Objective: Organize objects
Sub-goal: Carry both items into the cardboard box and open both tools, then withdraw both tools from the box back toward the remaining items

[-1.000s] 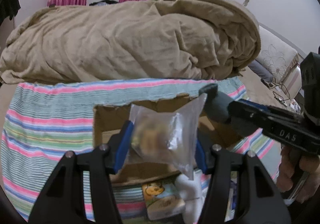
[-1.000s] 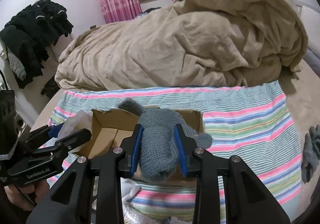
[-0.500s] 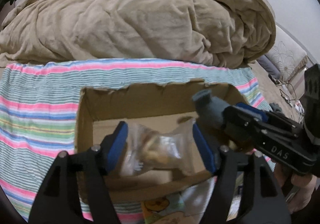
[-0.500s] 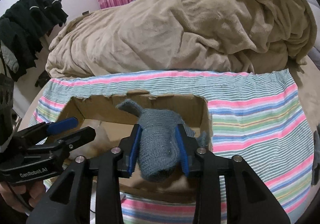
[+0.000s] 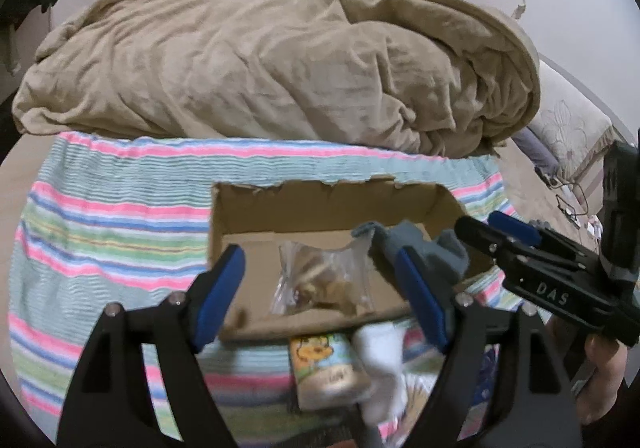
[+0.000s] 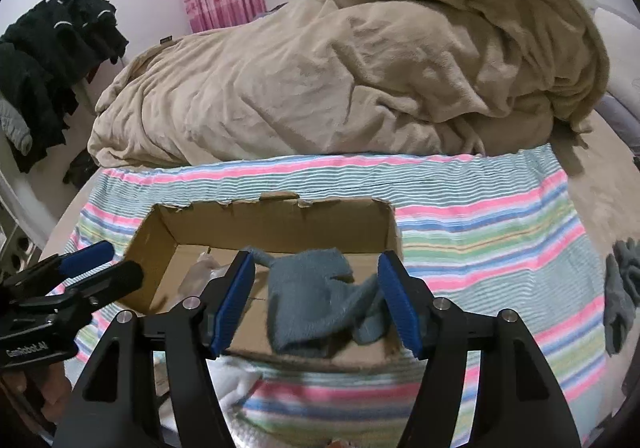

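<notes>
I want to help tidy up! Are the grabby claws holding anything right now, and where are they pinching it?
Nothing. The left gripper is open over the plastic bag in the cardboard box. The right gripper is open too, with the gray sock loose between its pads.

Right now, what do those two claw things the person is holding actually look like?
Both are black plastic with two angular, cut-out fingers, silver screws and ribbed blue pads. The left gripper reads "GenRobot.AI" on its side; the right gripper reads "DAS". Bare hands hold them; no sleeves show.
</notes>
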{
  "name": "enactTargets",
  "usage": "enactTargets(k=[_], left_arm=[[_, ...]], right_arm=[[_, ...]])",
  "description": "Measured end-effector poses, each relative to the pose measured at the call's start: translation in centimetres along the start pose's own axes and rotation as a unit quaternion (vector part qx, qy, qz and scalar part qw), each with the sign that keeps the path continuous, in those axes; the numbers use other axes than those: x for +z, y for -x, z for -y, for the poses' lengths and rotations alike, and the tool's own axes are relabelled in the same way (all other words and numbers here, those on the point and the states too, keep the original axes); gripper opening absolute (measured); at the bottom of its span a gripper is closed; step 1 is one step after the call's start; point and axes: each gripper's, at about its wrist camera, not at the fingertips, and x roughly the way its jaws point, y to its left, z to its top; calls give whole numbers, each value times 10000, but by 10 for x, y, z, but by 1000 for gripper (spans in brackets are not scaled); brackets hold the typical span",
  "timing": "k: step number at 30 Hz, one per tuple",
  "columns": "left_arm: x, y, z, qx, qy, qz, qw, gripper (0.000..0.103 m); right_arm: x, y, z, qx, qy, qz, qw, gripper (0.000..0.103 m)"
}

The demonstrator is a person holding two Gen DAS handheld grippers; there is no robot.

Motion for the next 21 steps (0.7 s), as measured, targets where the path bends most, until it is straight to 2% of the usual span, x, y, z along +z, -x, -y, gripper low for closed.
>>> enactTargets(k=[2,5,8,11,18,21], left_arm=[[-3,15,2,-3,-3,65,10000,81],[-9,34,5,26,-20,152,9999,83],[-16,54,8,16,20,244,9997,90],[-25,70,13,16,40,309,9995,90],[-44,97,23,16,48,354,9994,91],[-57,104,24,45,91,336,9994,95]], right_arm=[[-2,10,-2,-19,12,45,10000,70],[-5,28,-4,6,18,115,9999,80],[-9,46,-6,33,38,233,9997,83],[-13,64,-8,-9,87,340,9994,88],[-28,99,-9,-47,256,424,9988,89],[-38,111,-7,-24,281,414,9987,89]])
